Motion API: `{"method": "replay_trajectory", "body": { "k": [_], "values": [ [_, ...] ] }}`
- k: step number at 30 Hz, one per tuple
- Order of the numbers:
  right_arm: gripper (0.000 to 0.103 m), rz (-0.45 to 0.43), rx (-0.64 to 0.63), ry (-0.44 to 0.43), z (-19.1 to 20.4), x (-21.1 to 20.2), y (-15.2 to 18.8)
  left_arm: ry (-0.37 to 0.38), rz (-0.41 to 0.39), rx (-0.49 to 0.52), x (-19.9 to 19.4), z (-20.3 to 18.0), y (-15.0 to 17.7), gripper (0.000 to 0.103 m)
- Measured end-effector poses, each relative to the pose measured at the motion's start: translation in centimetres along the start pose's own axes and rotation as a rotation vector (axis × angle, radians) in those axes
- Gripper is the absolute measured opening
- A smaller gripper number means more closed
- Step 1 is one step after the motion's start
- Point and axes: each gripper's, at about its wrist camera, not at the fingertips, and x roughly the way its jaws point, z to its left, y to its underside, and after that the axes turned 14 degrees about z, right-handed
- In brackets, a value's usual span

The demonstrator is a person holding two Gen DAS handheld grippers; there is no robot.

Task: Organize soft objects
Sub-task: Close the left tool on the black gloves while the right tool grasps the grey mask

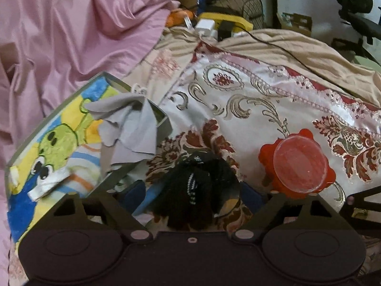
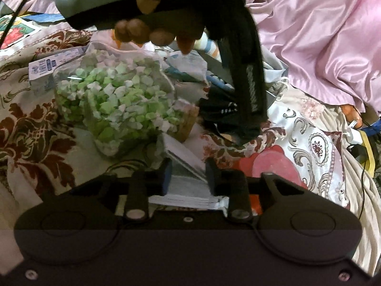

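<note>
My left gripper (image 1: 194,197) is spread wide around a black knitted sock (image 1: 197,186) on the patterned bedspread (image 1: 273,100). My right gripper (image 2: 188,174) pinches a flat white packet (image 2: 188,166) beside the bag of green and white foam pieces (image 2: 114,104).

Both views dim, soft indoor light, colours a bit washed. Fisheye bending strong at edges, corners vignetted black. Sheen on pink satin sheet (image 1: 78,23) and patterned bedspread (image 1: 250,109). Hand (image 2: 147,23) at top of right view blurred. Overall focus soft, compression smear.
</note>
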Motion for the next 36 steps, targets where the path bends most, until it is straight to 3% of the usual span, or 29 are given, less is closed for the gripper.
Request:
{"method": "replay_trajectory", "body": {
  "k": [3,8,14,19,22,36],
  "values": [
    [0.011,-0.008,0.025,-0.006,-0.8,0.0,0.1,0.015,0.009,0.001,0.8,0.0,-0.5,0.079],
    [0.010,-0.007,0.050,-0.028,-1.5,0.1,0.1,0.029,0.029,-0.001,1.8,-0.1,-0.8,0.067],
    [0.009,-0.008,0.081,-0.031,-2.0,0.2,0.1,0.037,0.069,-0.044,2.9,0.3,-0.5,0.043],
    [0.008,0.000,0.091,-0.035,-2.0,0.3,0.0,0.047,0.069,-0.097,3.3,0.8,-0.4,0.012],
    [0.008,-0.001,0.111,-0.040,-2.1,0.3,0.0,0.038,0.058,-0.114,3.1,0.9,-0.4,0.004],
    [0.000,-0.039,0.135,-0.052,-1.9,-0.9,0.0,0.027,0.041,-0.164,1.5,0.2,0.0,0.000]
  ]
}}
